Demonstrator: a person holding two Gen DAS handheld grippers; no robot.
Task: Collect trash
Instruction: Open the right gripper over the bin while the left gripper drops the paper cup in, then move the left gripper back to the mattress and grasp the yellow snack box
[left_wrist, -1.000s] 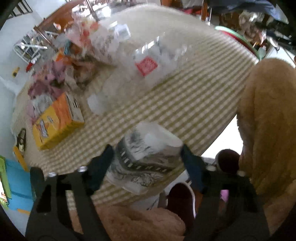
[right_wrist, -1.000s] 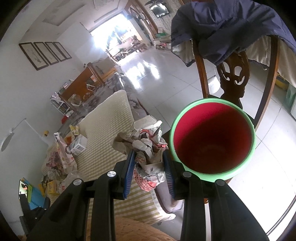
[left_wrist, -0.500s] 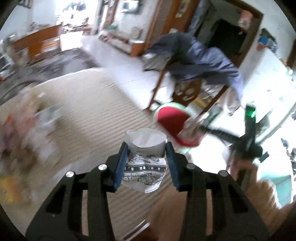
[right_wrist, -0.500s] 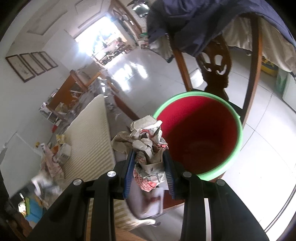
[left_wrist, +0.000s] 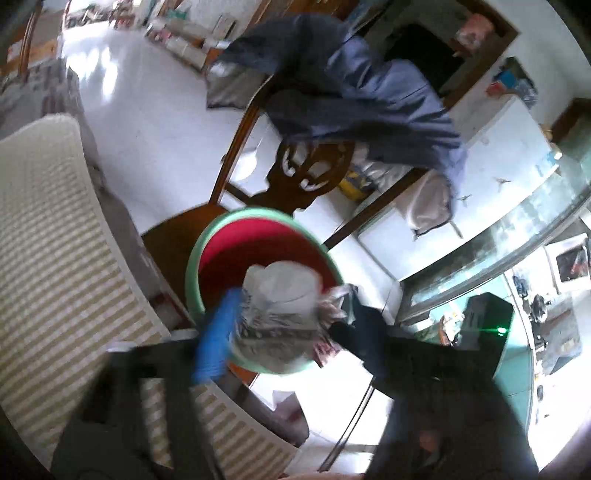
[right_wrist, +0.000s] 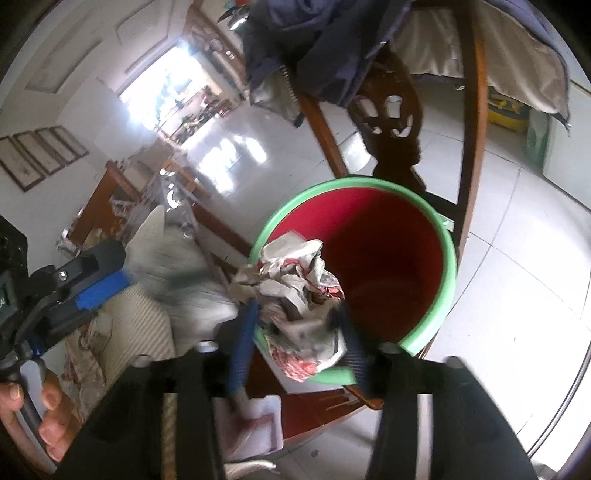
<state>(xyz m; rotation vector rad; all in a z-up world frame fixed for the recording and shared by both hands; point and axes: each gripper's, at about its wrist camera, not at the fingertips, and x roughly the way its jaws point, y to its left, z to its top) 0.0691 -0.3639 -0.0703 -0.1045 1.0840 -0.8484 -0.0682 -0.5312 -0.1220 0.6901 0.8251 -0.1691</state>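
Note:
A red bucket (left_wrist: 258, 243) (right_wrist: 388, 258) with a green rim stands on a wooden chair seat. A patterned paper cup (left_wrist: 277, 314), blurred, sits over the bucket's near rim between the fingers of my left gripper (left_wrist: 286, 330). Its jaws are opening, and a gap shows on the cup's right side. A crumpled wad of paper (right_wrist: 295, 288) hangs over the bucket's near edge between the pads of my right gripper (right_wrist: 297, 343), whose jaws are also opening and stand off the wad. The right wrist view shows the left gripper (right_wrist: 92, 284) and the blurred cup (right_wrist: 173, 266) at the left.
A carved wooden chair (right_wrist: 395, 122) draped with a dark blue jacket (left_wrist: 351, 85) rises behind the bucket. The table with its checked cloth (left_wrist: 55, 258) lies to the left. White tiled floor (right_wrist: 517, 258) surrounds the chair. A hand (right_wrist: 37, 406) grips the left tool.
The left gripper swung from the table over to the bucket with the cup and its jaws widened. The right gripper sank toward the bucket and let go of the paper wad.

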